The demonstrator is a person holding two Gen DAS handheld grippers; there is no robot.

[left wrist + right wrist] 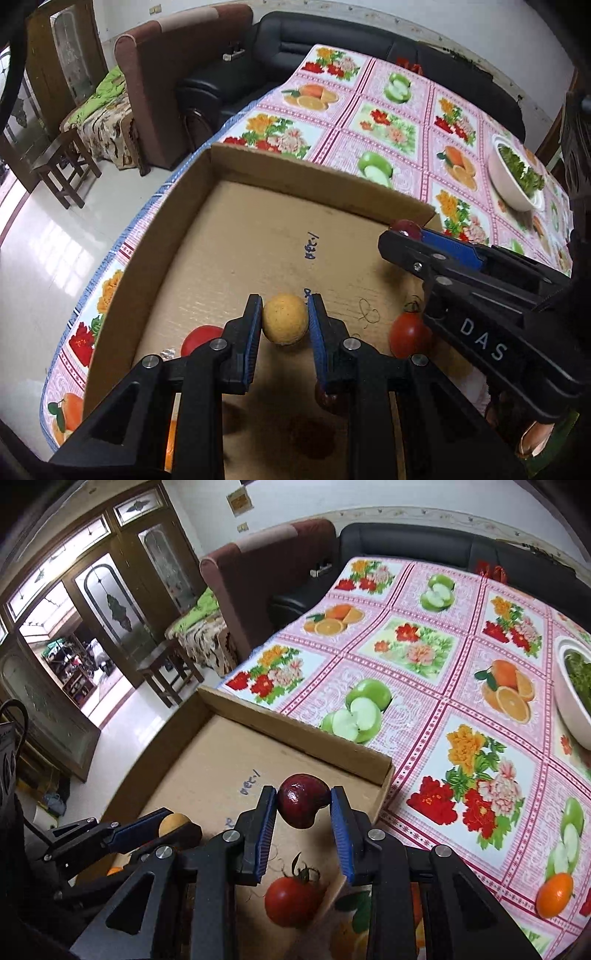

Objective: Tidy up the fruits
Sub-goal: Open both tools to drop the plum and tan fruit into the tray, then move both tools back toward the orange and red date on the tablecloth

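The left gripper (284, 320) is clamping a yellow fruit (285, 319) above the box (155, 236) floor; the right gripper (303, 805) is pinching a dark red fruit (303, 800) toward the box's 2 o'clock corner; both are hanging over the cardboard, apparently not yet set down. A tomato (291, 901) is already lying at 5 o'clock, a red fruit (199, 338) at 7 o'clock. My reading: sorting is partway along; two pieces are awaiting release. The table (443, 686) is carrying a bowl (569, 709) at 3 o'clock.
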